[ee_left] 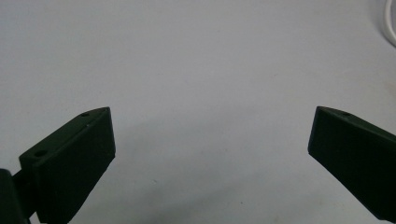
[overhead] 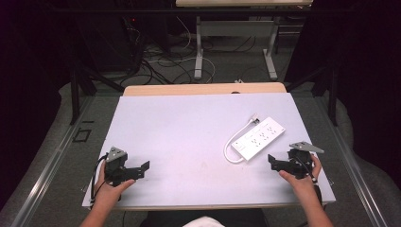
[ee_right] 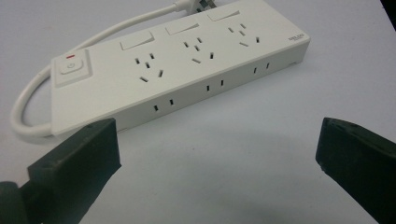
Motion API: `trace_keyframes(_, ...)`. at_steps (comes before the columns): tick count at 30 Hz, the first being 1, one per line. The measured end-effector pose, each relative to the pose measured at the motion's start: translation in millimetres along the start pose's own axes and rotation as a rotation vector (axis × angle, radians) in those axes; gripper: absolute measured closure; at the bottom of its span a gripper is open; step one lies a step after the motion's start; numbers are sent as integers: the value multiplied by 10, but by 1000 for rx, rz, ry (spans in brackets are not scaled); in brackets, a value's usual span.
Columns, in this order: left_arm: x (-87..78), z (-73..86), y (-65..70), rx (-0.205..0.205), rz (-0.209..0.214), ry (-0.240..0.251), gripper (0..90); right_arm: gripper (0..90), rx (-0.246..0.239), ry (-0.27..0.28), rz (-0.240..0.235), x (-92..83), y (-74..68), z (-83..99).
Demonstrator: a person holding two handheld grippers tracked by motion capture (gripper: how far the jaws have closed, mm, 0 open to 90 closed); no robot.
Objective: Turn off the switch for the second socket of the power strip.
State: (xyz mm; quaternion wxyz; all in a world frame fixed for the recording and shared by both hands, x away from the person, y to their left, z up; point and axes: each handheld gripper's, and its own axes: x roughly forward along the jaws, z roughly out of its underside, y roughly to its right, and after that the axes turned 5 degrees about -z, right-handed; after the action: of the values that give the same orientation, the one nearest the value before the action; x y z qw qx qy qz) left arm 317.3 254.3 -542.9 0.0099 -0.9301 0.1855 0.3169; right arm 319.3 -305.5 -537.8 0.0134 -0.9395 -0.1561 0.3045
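Note:
A white power strip lies on the pale grey table top at the right, its short white cord looping round its near end. My right gripper sits just in front of the strip near the right front corner, jaws wide apart and empty. In the right gripper view the power strip shows several sockets and a switch with a red mark, a little beyond my right gripper. My left gripper rests near the front left, open and empty. The left gripper looks onto bare table.
The table's wooden far edge borders a floor with loose cables and the metal legs of another desk. A bit of white cord shows at the top right of the left gripper view.

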Motion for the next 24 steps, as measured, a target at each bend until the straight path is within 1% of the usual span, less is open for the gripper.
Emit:
trace_keyframes(3, -25, -13, 6, 3, -8, 15, 7, 0, 8, 4, -13, -24, -35, -3)
trace_keyframes(4, -31, -14, 4, 12, -9, 18, 7, 0, 6, 6, -10, -26, -48, -4)
trace_keyframes(9, -62, -3, 28, 21, -11, 28, 7, 0, -14, 12, -10, -3, -88, -29)
trace_keyframes(10, -70, -2, 35, 23, -12, 30, 7, 0, -14, 19, -5, 2, -101, -32)
trace_keyframes(11, -75, -2, 41, 28, -13, 35, 8, 0, -21, 18, -4, -2, -103, -37)
trace_keyframes(12, -89, -4, 48, 31, -12, 29, 9, 0, -23, 17, 2, -4, -108, -41)
trace_keyframes(13, -95, -3, 55, 35, -11, 33, 10, 0, -21, 27, 5, -6, -123, -52)
trace_keyframes(16, -106, -4, 73, 43, -13, 37, 12, 0, -28, 27, 2, -24, -130, -66)
trace_keyframes(18, -109, -4, 79, 47, -11, 39, 15, 0, -36, 41, 3, -36, -138, -82)
trace_keyframes(19, -110, -3, 81, 47, -10, 39, 15, 0, -39, 45, -5, -44, -141, -88)
trace_keyframes(21, -109, -1, 84, 47, -14, 47, 16, 0, -33, 47, -7, -54, -159, -99)
trace_keyframes(23, -110, 0, 84, 44, -15, 52, 16, 0, -52, 45, -4, -55, -170, -128)
trace_keyframes(24, -112, 0, 80, 46, -17, 54, 16, 0, -52, 45, -4, -55, -170, -128)
